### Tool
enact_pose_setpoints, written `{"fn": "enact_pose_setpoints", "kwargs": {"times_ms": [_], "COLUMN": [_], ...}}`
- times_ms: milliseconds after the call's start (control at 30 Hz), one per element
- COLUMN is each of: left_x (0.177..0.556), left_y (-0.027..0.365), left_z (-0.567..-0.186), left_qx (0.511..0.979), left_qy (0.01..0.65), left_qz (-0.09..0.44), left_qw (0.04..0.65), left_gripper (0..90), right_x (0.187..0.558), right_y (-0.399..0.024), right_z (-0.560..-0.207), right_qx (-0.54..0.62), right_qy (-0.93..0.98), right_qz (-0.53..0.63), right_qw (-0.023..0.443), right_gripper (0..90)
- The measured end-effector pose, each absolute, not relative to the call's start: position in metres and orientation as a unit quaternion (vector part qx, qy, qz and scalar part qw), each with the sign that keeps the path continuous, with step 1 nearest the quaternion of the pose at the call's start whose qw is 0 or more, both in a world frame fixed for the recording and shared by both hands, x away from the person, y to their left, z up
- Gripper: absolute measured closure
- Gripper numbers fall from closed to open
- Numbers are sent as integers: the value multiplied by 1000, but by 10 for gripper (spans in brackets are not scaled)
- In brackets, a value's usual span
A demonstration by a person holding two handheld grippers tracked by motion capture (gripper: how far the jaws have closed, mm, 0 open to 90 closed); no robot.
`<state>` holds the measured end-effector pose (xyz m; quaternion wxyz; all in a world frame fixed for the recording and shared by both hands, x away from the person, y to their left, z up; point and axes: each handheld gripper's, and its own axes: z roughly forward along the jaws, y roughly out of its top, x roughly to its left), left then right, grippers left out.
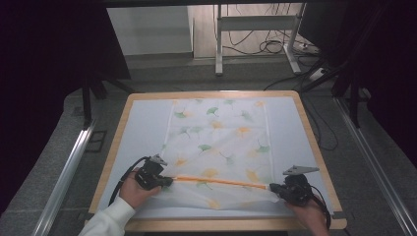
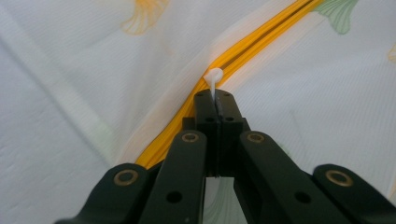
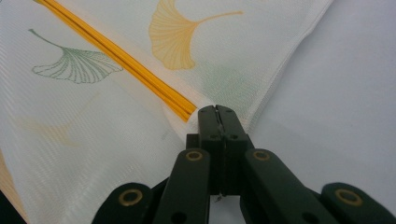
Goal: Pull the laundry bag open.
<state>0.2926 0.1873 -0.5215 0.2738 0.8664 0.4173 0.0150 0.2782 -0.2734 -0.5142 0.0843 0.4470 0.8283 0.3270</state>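
table (image 1: 305, 123): wood rim, white top, grey floor round it | ginkgo-print cloth (image 1: 219, 132) mid-table | L gripper (image 1: 166, 181) & R gripper (image 1: 273, 189): jaws clamped on cloth's near orange zipper (image 1: 221, 181) ends

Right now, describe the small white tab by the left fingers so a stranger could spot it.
Start at the leaf-printed cloth on the table. Follow its orange zipper to its left end. The white tab sticks up there, pinched by the left gripper, plain white among printed leaves.
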Motion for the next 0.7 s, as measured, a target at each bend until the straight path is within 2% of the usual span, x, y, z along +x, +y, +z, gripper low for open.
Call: {"fn": "enact_pose_setpoints", "kwargs": {"times_ms": [700], "left_x": [284], "left_y": [216], "left_z": [-519], "left_qx": [859], "left_qy": [435], "left_qz": [24], "left_qw": [269], "left_gripper": [900], "right_x": [278], "right_y": [-273], "right_z": [-514], "right_qx": [446], "right_qy": [829], "right_qz": [327], "right_qw": [87], "right_gripper": [897]}}
